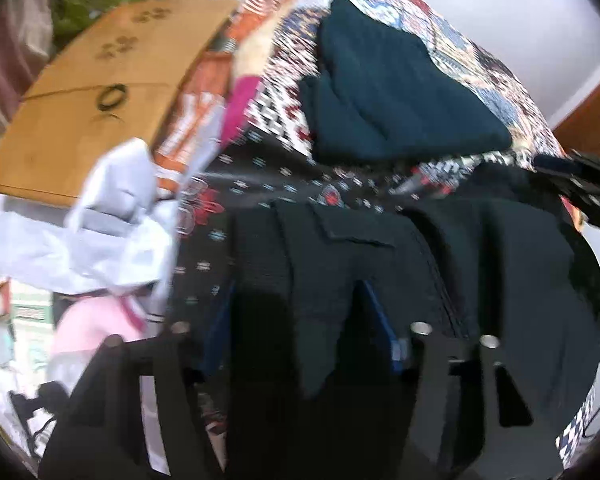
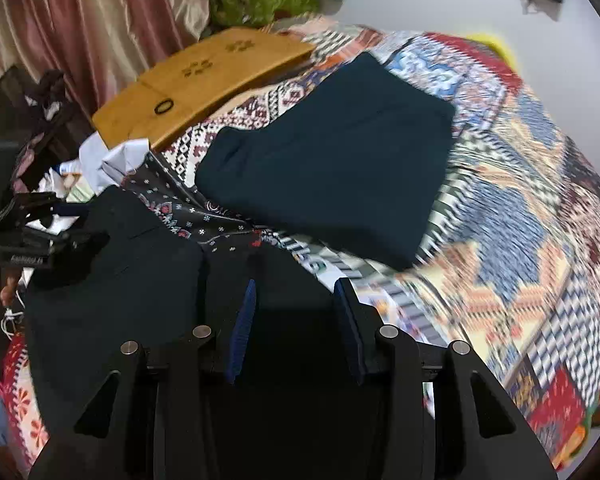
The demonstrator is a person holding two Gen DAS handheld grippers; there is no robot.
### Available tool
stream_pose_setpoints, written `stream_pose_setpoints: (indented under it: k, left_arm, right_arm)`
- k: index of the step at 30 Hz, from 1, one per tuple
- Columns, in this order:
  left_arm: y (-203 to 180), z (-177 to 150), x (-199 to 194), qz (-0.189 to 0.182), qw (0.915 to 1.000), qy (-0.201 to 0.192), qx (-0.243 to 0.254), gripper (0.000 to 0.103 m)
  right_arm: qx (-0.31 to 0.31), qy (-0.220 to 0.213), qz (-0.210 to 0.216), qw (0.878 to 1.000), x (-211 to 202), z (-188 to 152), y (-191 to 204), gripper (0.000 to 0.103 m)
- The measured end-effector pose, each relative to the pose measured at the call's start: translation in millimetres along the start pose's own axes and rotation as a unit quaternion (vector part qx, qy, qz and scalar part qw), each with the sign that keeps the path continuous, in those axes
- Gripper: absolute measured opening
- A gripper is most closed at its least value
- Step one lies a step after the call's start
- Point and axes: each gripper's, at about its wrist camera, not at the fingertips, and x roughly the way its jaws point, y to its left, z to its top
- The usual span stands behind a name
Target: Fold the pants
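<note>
Black pants (image 1: 500, 260) lie spread over the near edge of a patterned bedspread (image 1: 276, 120). My left gripper (image 1: 304, 324) points down onto them, and dark cloth fills the gap between its blue pads; blur hides whether they press. In the right wrist view the same black pants (image 2: 120, 300) hang at lower left. My right gripper (image 2: 296, 328) is shut on a dark fold of them. The left gripper (image 2: 80, 244) shows there at the pants' left edge. A folded dark teal garment (image 2: 332, 168) lies flat further up the bed.
A flat cardboard box (image 2: 204, 80) lies at the bed's far left corner, with a dark ring on it. Crumpled white cloth (image 1: 100, 220) and pink items sit left of the pants. A striped curtain (image 2: 80, 20) and a green bag (image 2: 260, 0) stand behind. The bedspread (image 2: 520, 240) stretches right.
</note>
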Motion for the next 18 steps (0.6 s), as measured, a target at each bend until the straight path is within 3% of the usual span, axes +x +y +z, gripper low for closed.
stream_pose_setpoints:
  k: [2,5,7,9,12,14,18]
  left_arm:
    - [-2.6,-1.6,-0.6,-0.001,0.9999,-0.008,0.007,0.055]
    - [-3.4,-5.5,-5.7,-0.01,0.9997,-0.017,0.011,0.036]
    - [-4.1,-9.0,-11.3,-0.004,0.9994,-0.029,0.017,0.029]
    - [-6.2,-12.2,-17.1,0.024,0.9984,-0.045,0.026,0.024]
    - [-5.4,-15.9,-24.4,0.074,0.9942,-0.067,0.041,0.02]
    - [1.2,-15.4,-25.4,0.077,0.9941,-0.068,0.033,0.02]
    - [8.2,-12.4,-21.2,0.07,0.9958,-0.046,0.037,0.023]
  right_arm:
    - [0.006,0.017,0.011,1.0,15.9,9.0,-0.8,0.037]
    - [0.021,0.052,0.033,0.998,35.1,14.4,-2.3,0.036]
    - [0.012,0.054,0.026,0.998,39.8,14.0,1.8,0.019]
    - [-0.003,0.053,0.023,0.998,41.7,12.7,8.7,0.009]
    - [-0.018,0.005,-0.02,1.0,30.1,8.1,16.8,0.005]
    - [-0.011,-0.017,-0.036,0.999,24.4,7.7,15.6,0.005]
    - [-0.008,0.004,-0.046,0.999,30.9,9.3,16.5,0.006]
